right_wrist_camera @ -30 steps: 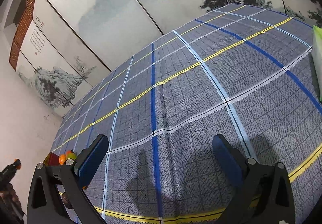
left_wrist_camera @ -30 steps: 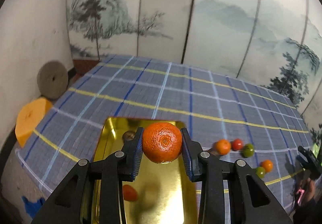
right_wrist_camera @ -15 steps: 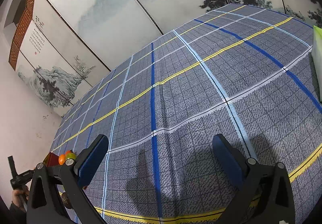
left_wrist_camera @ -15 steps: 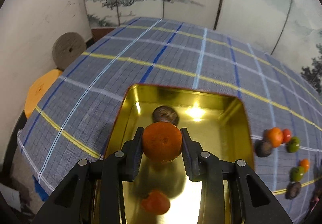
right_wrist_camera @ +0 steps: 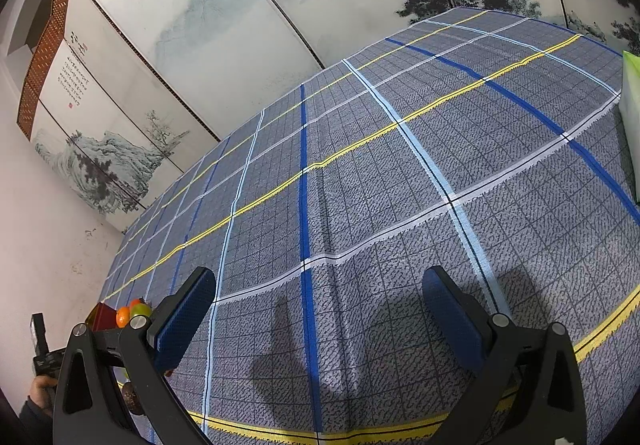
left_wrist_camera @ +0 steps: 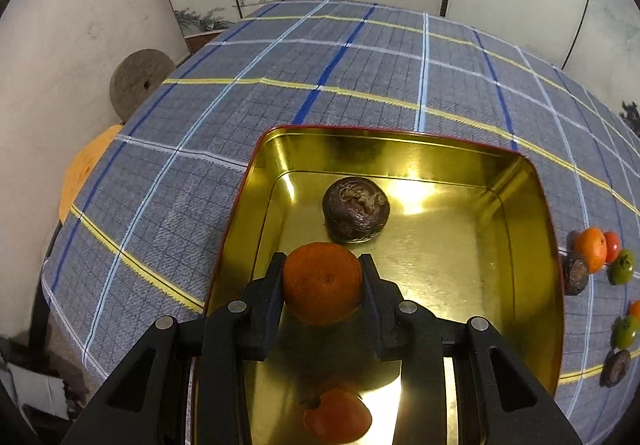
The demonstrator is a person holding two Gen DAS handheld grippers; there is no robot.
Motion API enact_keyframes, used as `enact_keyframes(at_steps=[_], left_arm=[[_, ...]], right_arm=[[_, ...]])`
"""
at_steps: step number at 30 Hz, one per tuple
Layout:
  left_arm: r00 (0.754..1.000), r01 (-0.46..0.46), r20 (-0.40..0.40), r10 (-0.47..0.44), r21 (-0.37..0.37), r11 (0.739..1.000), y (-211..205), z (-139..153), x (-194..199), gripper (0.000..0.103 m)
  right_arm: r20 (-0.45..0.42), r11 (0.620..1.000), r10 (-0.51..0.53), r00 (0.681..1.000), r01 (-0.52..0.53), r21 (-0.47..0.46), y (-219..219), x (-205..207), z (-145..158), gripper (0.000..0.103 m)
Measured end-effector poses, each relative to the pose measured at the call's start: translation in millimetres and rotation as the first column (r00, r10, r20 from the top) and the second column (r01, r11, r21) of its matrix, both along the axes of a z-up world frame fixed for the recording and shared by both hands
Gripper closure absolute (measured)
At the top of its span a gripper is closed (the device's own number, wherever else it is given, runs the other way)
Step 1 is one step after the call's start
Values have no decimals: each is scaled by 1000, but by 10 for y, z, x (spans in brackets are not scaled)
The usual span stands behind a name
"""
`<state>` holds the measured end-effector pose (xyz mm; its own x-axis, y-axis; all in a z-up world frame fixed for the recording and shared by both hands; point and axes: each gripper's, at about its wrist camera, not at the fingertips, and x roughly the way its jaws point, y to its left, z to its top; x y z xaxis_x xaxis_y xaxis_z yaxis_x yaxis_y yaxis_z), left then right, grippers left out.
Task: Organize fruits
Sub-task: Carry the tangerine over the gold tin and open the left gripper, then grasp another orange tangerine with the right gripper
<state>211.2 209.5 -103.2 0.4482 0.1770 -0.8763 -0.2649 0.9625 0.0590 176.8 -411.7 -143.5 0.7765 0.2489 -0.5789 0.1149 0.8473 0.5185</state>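
My left gripper [left_wrist_camera: 322,285] is shut on an orange mandarin [left_wrist_camera: 322,283] and holds it over the gold tray [left_wrist_camera: 532,213]. A dark wrinkled fruit [left_wrist_camera: 356,210] lies in the tray ahead of the mandarin. A reddish fruit or its reflection [left_wrist_camera: 338,419] shows on the tray floor below the gripper. Several loose fruits lie on the cloth right of the tray: an orange one [left_wrist_camera: 591,249], a red one [left_wrist_camera: 612,245], green ones [left_wrist_camera: 621,271] and dark ones [left_wrist_camera: 575,276]. My right gripper [right_wrist_camera: 320,321] is open and empty above bare cloth.
A blue-grey checked cloth [left_wrist_camera: 360,65] covers the table. A grey stone disc [left_wrist_camera: 138,82] and an orange stool [left_wrist_camera: 86,169] stand beyond its left edge. In the right wrist view, fruits [right_wrist_camera: 132,313] sit far left, a green-white object [right_wrist_camera: 632,117] at the right edge.
My left gripper has carried the mandarin forward and down over the tray; the tray and dark fruit now look closer. The right gripper has not moved.
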Motion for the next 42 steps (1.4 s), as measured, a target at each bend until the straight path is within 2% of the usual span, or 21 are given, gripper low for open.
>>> enact_keyframes(at_steps=[13, 21, 24, 25, 26, 28, 30, 33, 35, 37, 40, 42], left_arm=[[998, 18, -60, -16, 44, 999, -22, -100, 143, 67], [998, 23, -62, -20, 46, 999, -18, -106, 151, 65], [998, 27, -52, -25, 50, 998, -29, -99, 126, 53], [999, 35, -40, -33, 46, 998, -43, -86, 104, 39], [999, 40, -32, -39, 40, 998, -50, -76, 83, 29], [999, 49, -10, -48, 44, 998, -74, -16, 13, 28], [997, 67, 26, -69, 44, 997, -88, 94, -81, 27], [991, 79, 104, -81, 22, 997, -58, 315, -269, 25], [985, 67, 160, -66, 2, 998, -30, 445, -421, 22], [974, 65, 221, -56, -35, 997, -6, 552, -646, 17], [961, 82, 268, -64, -57, 995, -45, 592, -983, 17], [956, 105, 278, -89, -43, 994, -128, 561, -1194, 17]], right_arm=[[0, 1000, 0, 1000, 0, 0, 3, -4, 4, 0], [-1, 1000, 0, 1000, 0, 0, 5, -4, 5, 0], [-2, 1000, -2, 1000, 2, -3, 9, 4, 3, 0], [-3, 1000, -9, 1000, 9, -9, 12, 3, 4, 0], [-5, 1000, -15, 1000, 15, -14, 7, 6, -1, 0], [-12, 999, -18, 1000, 18, -29, 22, 20, -4, 0], [-25, 997, -10, 1000, 8, -83, 100, 26, 18, 0], [-36, 984, 63, 997, -68, -162, 388, -16, 78, 0], [-37, 969, 152, 988, -156, -193, 671, -52, 131, 0], [-42, 934, 255, 966, -257, -249, 1032, -74, 199, 0], [-87, 828, 422, 903, -422, -370, 1617, -100, 257, 0], [-122, 762, 473, 873, -474, -441, 1860, -104, 231, 0]])
